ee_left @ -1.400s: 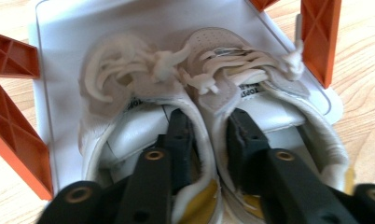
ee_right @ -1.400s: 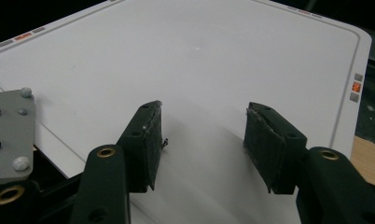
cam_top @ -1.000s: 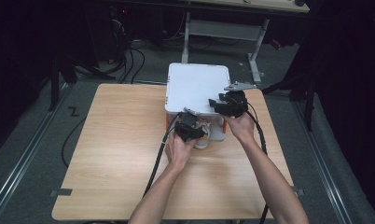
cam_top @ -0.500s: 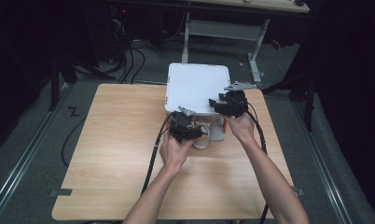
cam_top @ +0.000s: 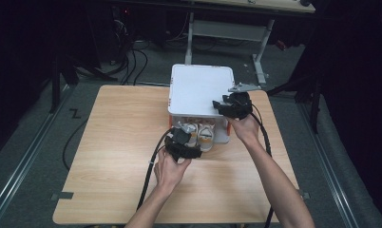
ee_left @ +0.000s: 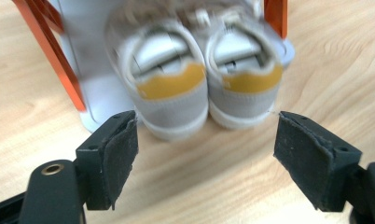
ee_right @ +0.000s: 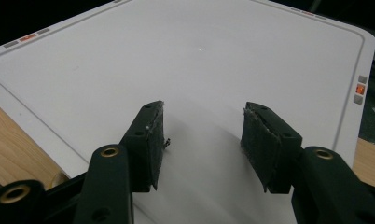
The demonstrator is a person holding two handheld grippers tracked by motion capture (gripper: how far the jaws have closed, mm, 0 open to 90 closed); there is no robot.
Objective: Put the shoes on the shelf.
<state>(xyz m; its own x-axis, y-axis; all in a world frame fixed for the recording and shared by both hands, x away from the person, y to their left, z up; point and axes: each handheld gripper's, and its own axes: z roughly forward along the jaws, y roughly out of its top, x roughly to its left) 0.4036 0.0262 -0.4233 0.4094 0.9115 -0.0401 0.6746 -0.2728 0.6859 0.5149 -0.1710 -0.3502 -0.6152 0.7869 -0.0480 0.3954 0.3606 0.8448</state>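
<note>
Spreading under everything, the wooden bench carries a white box with orange posts. The right gripper hovers over the lid's near right corner, jaws apart, holding nothing. Just ahead of the left gripper sits a pair of small grey shoes with yellow heel tabs, heels toward it, toes pointing away into the box's open front. That gripper's jaws have just been opening and stand released, wider than both heels, with no pad touching. The left hand is the nearer, so a straight push forward seems likely.
</note>
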